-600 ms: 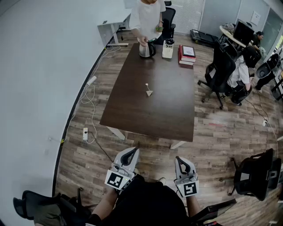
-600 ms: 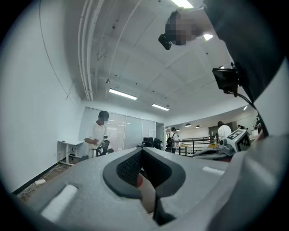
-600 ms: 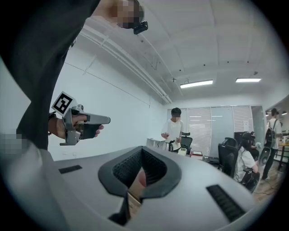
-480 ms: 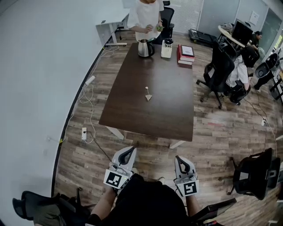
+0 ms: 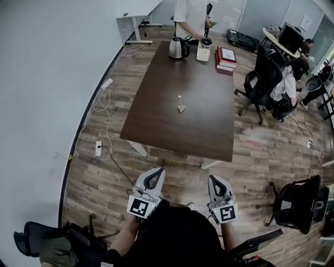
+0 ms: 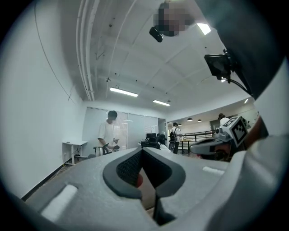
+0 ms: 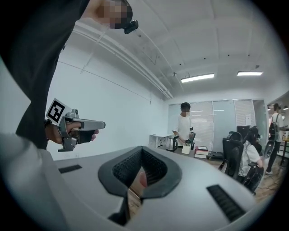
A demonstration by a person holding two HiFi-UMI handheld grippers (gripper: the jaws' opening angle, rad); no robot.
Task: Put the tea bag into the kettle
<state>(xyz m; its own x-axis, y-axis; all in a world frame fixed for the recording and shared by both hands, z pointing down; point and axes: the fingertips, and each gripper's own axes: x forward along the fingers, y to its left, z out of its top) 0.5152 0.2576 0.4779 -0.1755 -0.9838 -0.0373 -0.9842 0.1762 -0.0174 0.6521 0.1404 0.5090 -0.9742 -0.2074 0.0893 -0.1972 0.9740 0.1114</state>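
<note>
Both grippers are held level and side by side at the person's waist, short of the near edge of the table [image 5: 156, 122] and over the wooden floor, noses pointing toward it. The left gripper [image 5: 155, 176] sits opposite the table's near left corner, its jaws pressed together at the tips with nothing between them. The right gripper [image 5: 215, 182] sits opposite the near right corner, jaws likewise closed and empty. Bare forearms reach out from a dark top to hold them.

The tea bag [image 5: 181, 108] lies alone near the middle of the table, its string trailing toward the far end. The kettle [image 5: 178, 48] stands at the table's far end, well apart from the tea bag, beside a white container [image 5: 203, 52] and a stack of books [image 5: 226, 55]. A person [image 5: 191, 13] stands just behind that far end.

Each marker cube [image 5: 139, 207] carries a black-and-white square pattern; the book covers are too small to read.
</note>
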